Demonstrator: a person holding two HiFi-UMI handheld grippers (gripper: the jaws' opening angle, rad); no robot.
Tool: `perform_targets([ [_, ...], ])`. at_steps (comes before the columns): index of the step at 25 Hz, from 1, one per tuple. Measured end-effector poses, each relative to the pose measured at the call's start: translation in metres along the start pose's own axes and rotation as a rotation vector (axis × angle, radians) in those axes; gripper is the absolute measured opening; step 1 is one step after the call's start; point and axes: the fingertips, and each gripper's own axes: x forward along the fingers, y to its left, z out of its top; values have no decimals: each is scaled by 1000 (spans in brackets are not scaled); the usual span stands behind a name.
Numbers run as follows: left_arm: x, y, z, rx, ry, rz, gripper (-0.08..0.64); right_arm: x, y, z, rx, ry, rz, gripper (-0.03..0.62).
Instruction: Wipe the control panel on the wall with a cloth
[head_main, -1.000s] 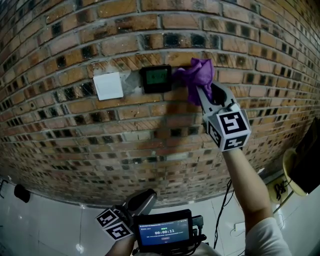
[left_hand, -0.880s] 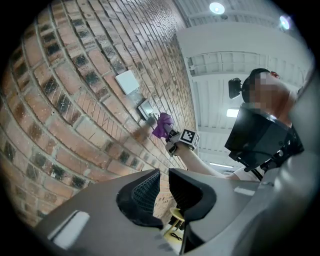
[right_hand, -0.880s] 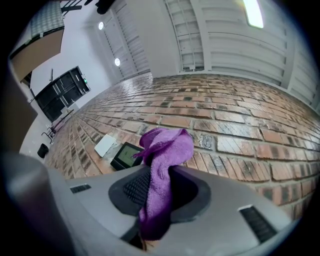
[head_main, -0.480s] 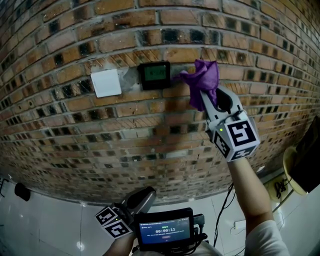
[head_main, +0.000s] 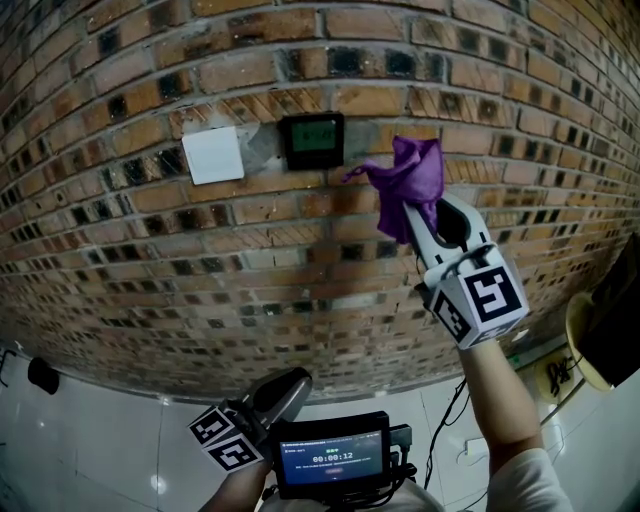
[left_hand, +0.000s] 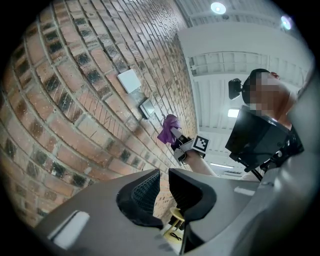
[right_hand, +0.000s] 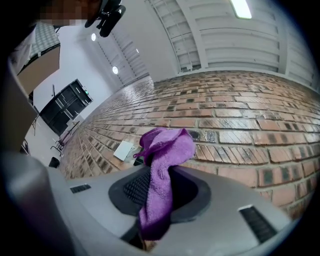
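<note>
The control panel (head_main: 312, 140) is a small black box with a green screen, set in the brick wall (head_main: 150, 250). A purple cloth (head_main: 410, 180) hangs bunched to its lower right, apart from it. My right gripper (head_main: 416, 208) is shut on the cloth, which drapes down between the pads in the right gripper view (right_hand: 161, 170). My left gripper (head_main: 290, 390) is low, near the floor, shut with nothing between its pads (left_hand: 161, 187). The left gripper view shows the panel (left_hand: 147, 107) and the cloth (left_hand: 169, 129) far up the wall.
A white switch plate (head_main: 213, 154) sits just left of the panel. A handheld screen unit (head_main: 333, 460) is at the bottom centre. A yellow object (head_main: 585, 350) with cables stands at the right, and a small black item (head_main: 42, 377) lies on the tiled floor at the left.
My right gripper has carried the cloth down and to the right, off the panel's right edge. The left gripper has stayed low.
</note>
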Motion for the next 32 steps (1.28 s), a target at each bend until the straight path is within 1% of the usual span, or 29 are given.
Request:
perform_targets([
  [11, -5, 2, -1, -10, -1, 4, 57, -18, 25, -21, 36, 49, 43, 98],
  [19, -9, 5, -1, -15, 1, 12, 57, -31, 35, -34, 64, 79, 49, 98],
  [32, -12, 8, -5, -25, 7, 16, 57, -60, 45, -68, 143, 155, 39, 98],
])
